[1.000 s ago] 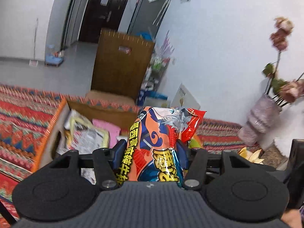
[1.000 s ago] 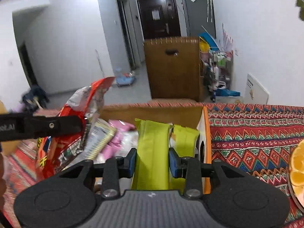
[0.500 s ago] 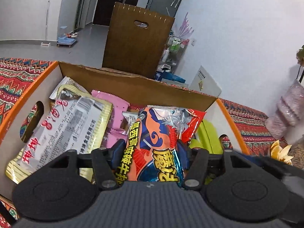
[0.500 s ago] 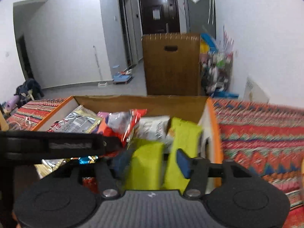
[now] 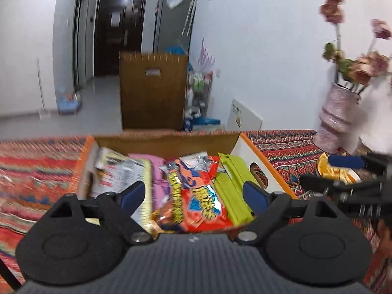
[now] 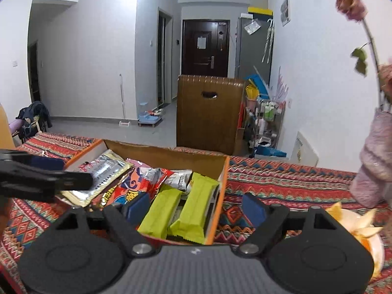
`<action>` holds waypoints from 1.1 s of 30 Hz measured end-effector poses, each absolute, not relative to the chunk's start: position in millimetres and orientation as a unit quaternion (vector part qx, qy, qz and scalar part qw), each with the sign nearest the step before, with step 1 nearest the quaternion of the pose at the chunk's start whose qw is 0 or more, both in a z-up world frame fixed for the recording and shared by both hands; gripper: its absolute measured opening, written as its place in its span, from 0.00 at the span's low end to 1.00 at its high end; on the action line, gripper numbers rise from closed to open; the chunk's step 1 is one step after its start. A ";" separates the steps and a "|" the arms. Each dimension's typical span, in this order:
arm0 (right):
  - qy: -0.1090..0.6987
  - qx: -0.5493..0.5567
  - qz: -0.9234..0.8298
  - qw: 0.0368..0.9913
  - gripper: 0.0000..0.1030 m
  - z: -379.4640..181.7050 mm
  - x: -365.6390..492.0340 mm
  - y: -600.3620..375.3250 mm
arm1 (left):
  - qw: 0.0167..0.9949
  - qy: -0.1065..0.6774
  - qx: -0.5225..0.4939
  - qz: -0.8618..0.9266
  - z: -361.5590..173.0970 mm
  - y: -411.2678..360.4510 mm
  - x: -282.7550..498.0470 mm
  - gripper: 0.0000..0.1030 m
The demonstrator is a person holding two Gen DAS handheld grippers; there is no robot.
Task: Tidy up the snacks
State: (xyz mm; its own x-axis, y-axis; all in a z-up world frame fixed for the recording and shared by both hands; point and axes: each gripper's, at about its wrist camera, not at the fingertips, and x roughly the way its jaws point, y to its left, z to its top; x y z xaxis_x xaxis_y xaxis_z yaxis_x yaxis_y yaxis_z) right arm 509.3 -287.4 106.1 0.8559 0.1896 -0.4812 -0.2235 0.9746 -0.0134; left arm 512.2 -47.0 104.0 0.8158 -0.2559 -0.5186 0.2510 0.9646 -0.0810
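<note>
Now both your claws have just been opening and grip nothing: the left claw [image 5: 193, 196] stands wide over the red bag [image 5: 196, 196] in the box [image 5: 264, 171], the right claw [image 6: 196, 208] over the green bars [image 6: 176, 210], which run lengthwise away from you along the box's right wall.

My tongs' pads [image 6: 253, 209] are dark blue on black arms. The box [image 6: 221, 183] is brown card with orange edges. Inside lie two lime-green packets [image 6: 196, 205], a red-orange bag [image 5: 196, 193] with yellow lettering, and a pink packet [image 5: 156, 171]. The cloth [image 6: 281, 183] shows red zigzag patterns.
</note>
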 end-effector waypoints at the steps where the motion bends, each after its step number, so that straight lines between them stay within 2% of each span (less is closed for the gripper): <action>1: 0.244 -0.033 0.106 0.963 0.82 110.6 501.7 -289.2 | 0.956 0.264 0.002 -0.130 111.6 -43.0 498.1 0.86; 8: 0.212 -0.031 0.103 0.971 0.89 141.8 417.7 -299.5 | 0.969 0.223 0.005 -0.103 158.9 -10.0 392.7 0.94; 10: 0.203 -0.034 0.109 0.973 0.90 147.2 388.1 -300.2 | 0.972 0.212 0.010 -0.102 165.8 -1.9 359.4 0.98; 14: 0.191 -0.037 0.119 0.974 0.90 151.0 332.2 -300.4 | 0.974 0.196 0.013 -0.111 169.9 13.5 285.9 1.00; 20: 0.169 -0.026 0.129 0.977 0.92 148.0 240.6 -297.5 | 0.979 0.179 0.003 -0.097 160.7 28.4 194.7 1.00; 23: 0.158 -0.016 0.128 0.979 0.99 137.3 199.2 -294.4 | 0.981 0.169 0.004 -0.095 150.6 31.9 153.3 1.00; 33: 0.154 -0.029 0.125 0.980 0.99 83.9 81.6 -264.4 | 0.982 0.173 -0.013 -0.070 97.2 19.4 55.3 1.00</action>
State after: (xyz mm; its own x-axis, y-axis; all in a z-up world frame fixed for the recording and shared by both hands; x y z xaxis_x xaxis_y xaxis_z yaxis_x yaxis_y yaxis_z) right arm 81.6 -264.4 83.9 0.9214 0.2365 -0.3084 -0.2542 0.9670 -0.0180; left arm 55.3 19.4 97.2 0.9300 -0.1430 -0.3386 0.1337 0.9897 -0.0508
